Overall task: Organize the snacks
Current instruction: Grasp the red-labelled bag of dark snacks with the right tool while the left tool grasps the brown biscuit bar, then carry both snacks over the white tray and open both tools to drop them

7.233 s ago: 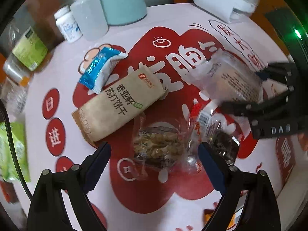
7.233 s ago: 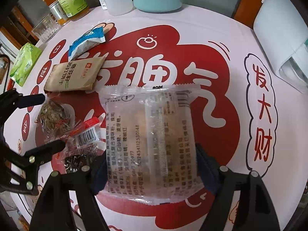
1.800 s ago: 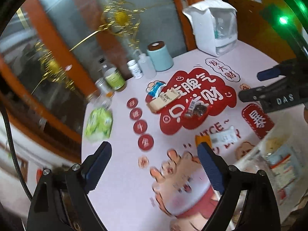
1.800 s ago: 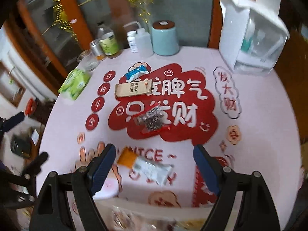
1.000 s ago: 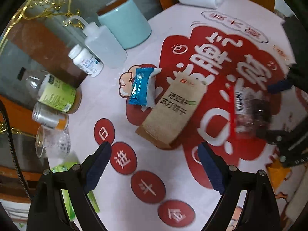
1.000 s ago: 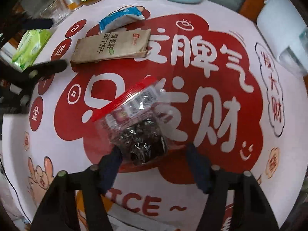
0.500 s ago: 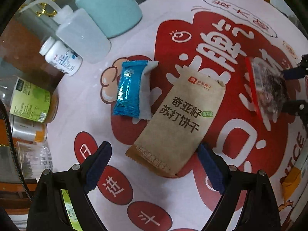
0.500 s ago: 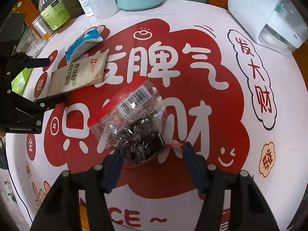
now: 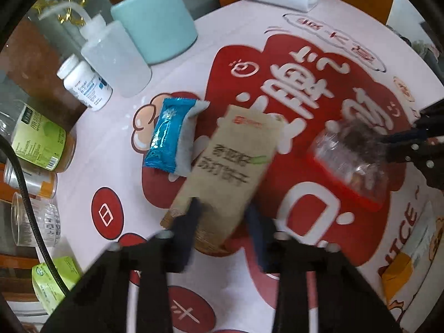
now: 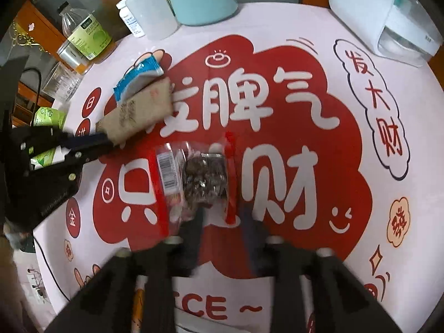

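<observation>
With my left gripper (image 9: 222,216) clamped on the cracker pack's (image 9: 230,166) near end, its long axis runs far-right, while my right gripper (image 10: 222,213) grasps the clear bag (image 10: 194,183).

A round table (image 10: 319,16) covered in a pale cloth printed with a large red cloud shape and white lettering. Along its far edge stand a pale blue canister (image 9: 155,19), a clear squeeze bottle (image 9: 116,58), a white pill bottle (image 9: 84,83), a green-labelled bottle (image 9: 41,141), a tin can (image 9: 30,180) and a ribbed glass (image 9: 38,222). A white appliance (image 10: 383,14) sits at the far right.
</observation>
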`<move>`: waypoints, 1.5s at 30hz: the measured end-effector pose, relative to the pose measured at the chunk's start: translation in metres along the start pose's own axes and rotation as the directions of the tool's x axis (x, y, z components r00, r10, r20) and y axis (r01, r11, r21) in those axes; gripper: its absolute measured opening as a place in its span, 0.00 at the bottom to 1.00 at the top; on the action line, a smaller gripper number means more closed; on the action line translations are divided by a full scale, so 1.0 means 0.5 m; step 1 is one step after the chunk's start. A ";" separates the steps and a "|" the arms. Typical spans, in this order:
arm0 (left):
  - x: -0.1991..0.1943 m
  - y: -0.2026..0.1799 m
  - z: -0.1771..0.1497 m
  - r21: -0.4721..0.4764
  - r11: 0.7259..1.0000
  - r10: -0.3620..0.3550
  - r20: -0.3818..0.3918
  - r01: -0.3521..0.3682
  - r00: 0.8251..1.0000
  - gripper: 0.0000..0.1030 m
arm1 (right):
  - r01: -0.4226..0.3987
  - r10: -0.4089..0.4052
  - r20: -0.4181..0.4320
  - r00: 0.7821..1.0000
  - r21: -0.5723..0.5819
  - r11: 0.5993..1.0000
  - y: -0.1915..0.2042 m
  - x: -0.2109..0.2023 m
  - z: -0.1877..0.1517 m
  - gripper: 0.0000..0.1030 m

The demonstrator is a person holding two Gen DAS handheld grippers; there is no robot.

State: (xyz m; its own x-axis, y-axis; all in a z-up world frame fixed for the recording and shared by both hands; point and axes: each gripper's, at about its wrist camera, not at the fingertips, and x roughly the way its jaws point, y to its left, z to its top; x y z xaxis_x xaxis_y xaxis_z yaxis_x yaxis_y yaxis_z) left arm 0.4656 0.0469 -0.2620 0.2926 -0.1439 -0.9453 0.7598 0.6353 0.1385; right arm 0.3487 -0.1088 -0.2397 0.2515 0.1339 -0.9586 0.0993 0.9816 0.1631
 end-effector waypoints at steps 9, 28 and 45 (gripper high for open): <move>-0.014 -0.012 -0.029 -0.056 0.998 -0.022 -0.024 0.021 0.999 0.04 | 0.021 -0.021 0.047 0.999 0.004 1.000 0.042 0.010 0.040 0.85; 0.039 0.020 0.019 0.083 0.996 0.038 -0.054 -0.033 0.998 0.82 | 0.072 -0.071 0.011 0.997 -0.131 0.989 0.061 0.063 0.073 0.42; 0.039 0.022 0.089 -0.037 0.996 -0.087 -0.079 0.084 0.993 0.59 | 0.040 -0.034 0.044 0.998 -0.145 0.989 0.041 0.013 0.043 0.40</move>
State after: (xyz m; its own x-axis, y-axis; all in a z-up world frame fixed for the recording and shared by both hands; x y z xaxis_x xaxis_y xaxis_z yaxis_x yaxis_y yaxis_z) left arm 0.5055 0.0174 -0.2660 0.1787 -0.1379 -0.9742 0.7597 0.6485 0.0476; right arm 0.3731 -0.0908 -0.2377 0.2903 0.0946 -0.9523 -0.0313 0.9955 0.0893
